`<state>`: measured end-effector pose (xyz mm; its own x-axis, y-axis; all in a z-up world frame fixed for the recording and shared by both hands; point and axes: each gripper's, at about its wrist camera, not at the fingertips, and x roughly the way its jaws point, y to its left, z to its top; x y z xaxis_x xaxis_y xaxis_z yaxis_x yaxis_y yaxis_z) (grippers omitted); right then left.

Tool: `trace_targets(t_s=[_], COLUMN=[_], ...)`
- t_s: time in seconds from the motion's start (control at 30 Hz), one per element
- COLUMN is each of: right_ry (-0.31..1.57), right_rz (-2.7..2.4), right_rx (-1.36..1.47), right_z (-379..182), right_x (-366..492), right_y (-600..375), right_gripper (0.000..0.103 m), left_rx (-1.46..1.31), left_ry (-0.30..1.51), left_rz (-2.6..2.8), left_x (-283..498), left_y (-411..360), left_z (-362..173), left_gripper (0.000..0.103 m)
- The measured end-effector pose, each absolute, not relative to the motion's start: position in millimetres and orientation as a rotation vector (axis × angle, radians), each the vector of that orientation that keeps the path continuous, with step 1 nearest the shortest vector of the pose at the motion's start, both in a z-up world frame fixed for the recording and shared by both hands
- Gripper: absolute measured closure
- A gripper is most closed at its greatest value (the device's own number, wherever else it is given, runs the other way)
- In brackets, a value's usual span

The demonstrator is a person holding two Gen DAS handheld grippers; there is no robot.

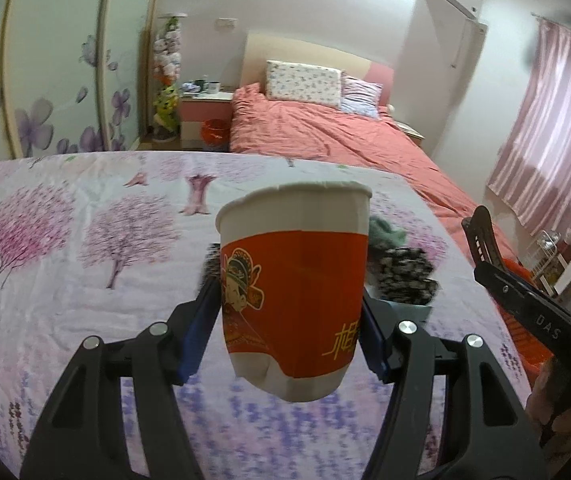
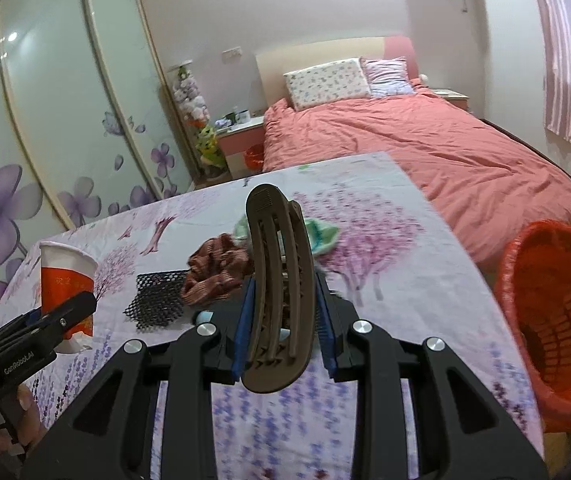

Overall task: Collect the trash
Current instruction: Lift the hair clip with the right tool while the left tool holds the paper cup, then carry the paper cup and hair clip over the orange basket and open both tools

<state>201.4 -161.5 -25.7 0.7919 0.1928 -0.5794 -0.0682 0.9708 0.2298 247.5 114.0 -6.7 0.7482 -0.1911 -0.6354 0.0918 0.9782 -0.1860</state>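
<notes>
So both tools are loaded up right now. The left tool [image 1: 291, 312] has its blue pads pressed onto the sides of a white paper cup with a red printed band [image 1: 295, 280], gripped around the middle and lifted clear of the table, upright with a slight tilt. Grabbing it mid-body makes sense to me, the rim would probably just crumple. The right tool [image 2: 283, 320] is closed on a big brown plastic hair clip [image 2: 279, 288], held standing on end between the pads, also off the surface.

Out past them, the table with the purple-and-pink tree-print cloth [image 2: 385, 240] has a piece of black plastic mesh [image 2: 157, 300], a rust-coloured checked fabric scrunchie [image 2: 217, 272] and something crumpled and green [image 2: 321, 234] lying near each other in the middle.

The orange plastic basket lined with a red bag [image 2: 557, 320] sits just off the table's right edge, mouth tipped toward the right tool. My guess is both items are headed there, clip first since it's closer.
</notes>
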Motion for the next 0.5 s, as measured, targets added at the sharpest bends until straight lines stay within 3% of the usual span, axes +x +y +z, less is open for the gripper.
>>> trace_targets(t_s=[0.5], right_ry=[0.601], right_rz=[0.001], right_rx=[0.268], right_z=[-31.2], right_x=[172.5], right_y=[-249.4], right_gripper=[0.074], left_rx=[-0.059], left_ry=[0.723], left_rz=[-0.354], left_x=[248.6], left_y=[9.2], left_z=[-3.5], left_gripper=[0.041])
